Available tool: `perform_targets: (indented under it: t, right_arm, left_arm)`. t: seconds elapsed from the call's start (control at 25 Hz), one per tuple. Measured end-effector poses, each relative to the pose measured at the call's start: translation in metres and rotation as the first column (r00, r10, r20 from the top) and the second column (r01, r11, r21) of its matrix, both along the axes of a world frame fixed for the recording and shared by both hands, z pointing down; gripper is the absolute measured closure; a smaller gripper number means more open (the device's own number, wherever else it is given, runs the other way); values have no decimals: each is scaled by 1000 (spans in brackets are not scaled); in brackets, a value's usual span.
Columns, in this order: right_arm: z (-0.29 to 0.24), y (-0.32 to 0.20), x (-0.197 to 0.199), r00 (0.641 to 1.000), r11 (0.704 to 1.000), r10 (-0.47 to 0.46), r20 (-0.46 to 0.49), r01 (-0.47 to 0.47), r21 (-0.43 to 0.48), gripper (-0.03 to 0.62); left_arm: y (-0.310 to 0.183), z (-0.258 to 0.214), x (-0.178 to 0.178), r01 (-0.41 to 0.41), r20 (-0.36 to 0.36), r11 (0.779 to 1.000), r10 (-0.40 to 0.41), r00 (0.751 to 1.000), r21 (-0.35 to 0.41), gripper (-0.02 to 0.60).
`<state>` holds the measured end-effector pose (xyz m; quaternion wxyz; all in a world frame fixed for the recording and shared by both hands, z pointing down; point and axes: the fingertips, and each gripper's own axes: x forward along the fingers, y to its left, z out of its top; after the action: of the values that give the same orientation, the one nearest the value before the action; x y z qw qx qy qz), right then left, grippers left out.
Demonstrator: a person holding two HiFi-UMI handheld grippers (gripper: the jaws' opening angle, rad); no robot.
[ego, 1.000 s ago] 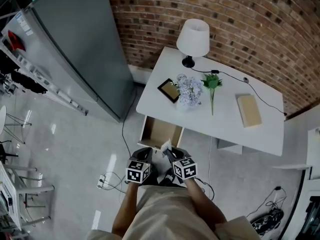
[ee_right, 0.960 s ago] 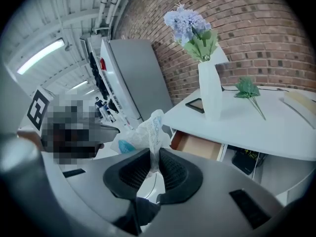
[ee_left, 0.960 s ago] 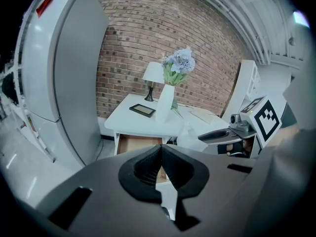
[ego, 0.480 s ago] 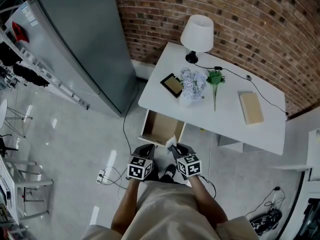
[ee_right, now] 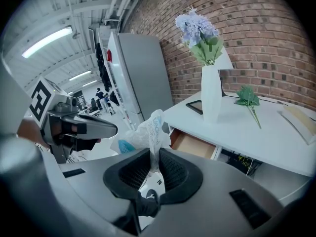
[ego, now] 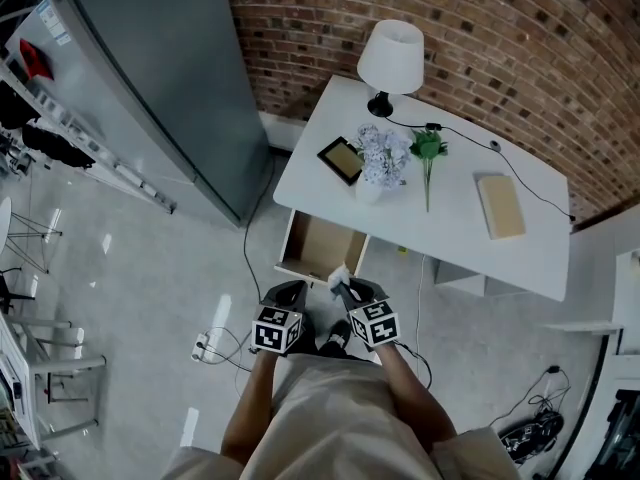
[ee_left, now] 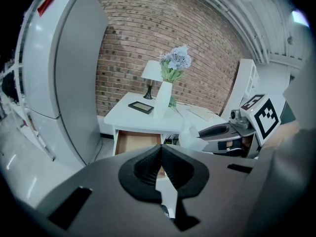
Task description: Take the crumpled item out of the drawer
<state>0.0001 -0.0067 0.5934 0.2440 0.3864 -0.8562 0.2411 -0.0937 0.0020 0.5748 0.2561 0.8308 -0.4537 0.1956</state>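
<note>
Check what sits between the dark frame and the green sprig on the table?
A white vase of pale flowers, clear in the head view.

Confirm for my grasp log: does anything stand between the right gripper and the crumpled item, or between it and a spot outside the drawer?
Nothing visible does. The right gripper has its jaws closed on the crumpled item, a thin plastic bag held up outside the open drawer. The left gripper, shut and empty, sits beside it, apart.
</note>
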Motion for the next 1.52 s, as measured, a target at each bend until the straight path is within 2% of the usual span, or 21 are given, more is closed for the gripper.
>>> perform_targets:
  t: [0.36, 1.52]
  right_arm:
    - [-4, 0, 4, 1000, 1000, -3, 0, 3, 16, 516]
    - [-2, 6, 9, 1000, 1000, 11, 6, -11, 15, 516]
  left_arm:
    - [1, -5, 9, -21, 5, 1000, 21, 1000, 21, 566]
    - [16, 3, 20, -58, 1, 998, 58, 998, 0, 566]
